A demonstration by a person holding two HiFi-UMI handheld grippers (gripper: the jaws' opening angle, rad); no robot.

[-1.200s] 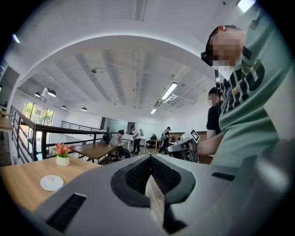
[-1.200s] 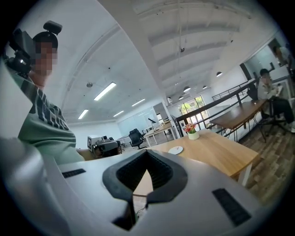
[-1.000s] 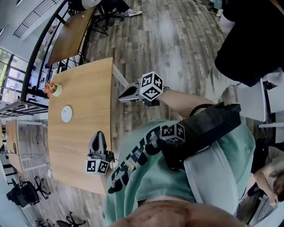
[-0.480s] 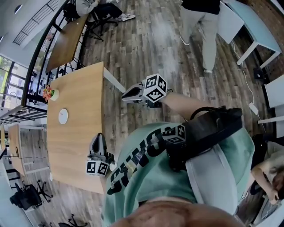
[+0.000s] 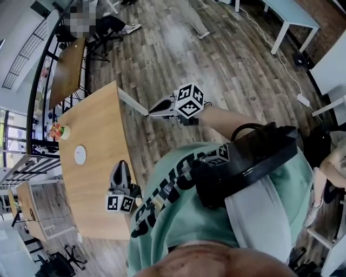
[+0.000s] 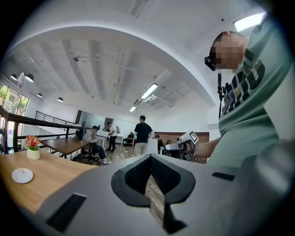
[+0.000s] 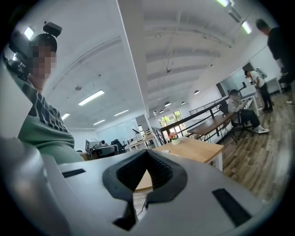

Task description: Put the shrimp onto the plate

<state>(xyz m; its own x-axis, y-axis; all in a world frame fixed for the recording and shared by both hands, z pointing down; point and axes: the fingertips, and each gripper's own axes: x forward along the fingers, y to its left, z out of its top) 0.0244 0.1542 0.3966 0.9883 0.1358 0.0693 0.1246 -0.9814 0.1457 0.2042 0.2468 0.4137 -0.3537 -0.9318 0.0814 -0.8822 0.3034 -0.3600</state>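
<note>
A small white plate (image 5: pixel 80 155) lies on the wooden table (image 5: pixel 100 178), far side from me; it also shows low at the left in the left gripper view, plate (image 6: pixel 22 175). No shrimp shows in any view. My left gripper (image 5: pixel 121 165) rests over the table's near part, jaws shut and empty, pointing toward the plate. My right gripper (image 5: pixel 153 112) hangs off the table, over the floor beyond its corner, shut and empty too. In their own views the left gripper (image 6: pixel 150 157) and right gripper (image 7: pixel 147 155) show pads touching with nothing between.
A pot of flowers (image 5: pixel 60 131) stands at the table's far corner, past the plate. Wood floor surrounds the table. Another table (image 5: pixel 66 70) with seated people lies beyond. A railing (image 5: pixel 38 86) runs along the left. White desks (image 5: pixel 292 16) stand at the upper right.
The head view has tilted, so the table sits slightly lower in frame. A person in black at the upper right has walked out of view. Both grippers hold about the same places, still shut.
</note>
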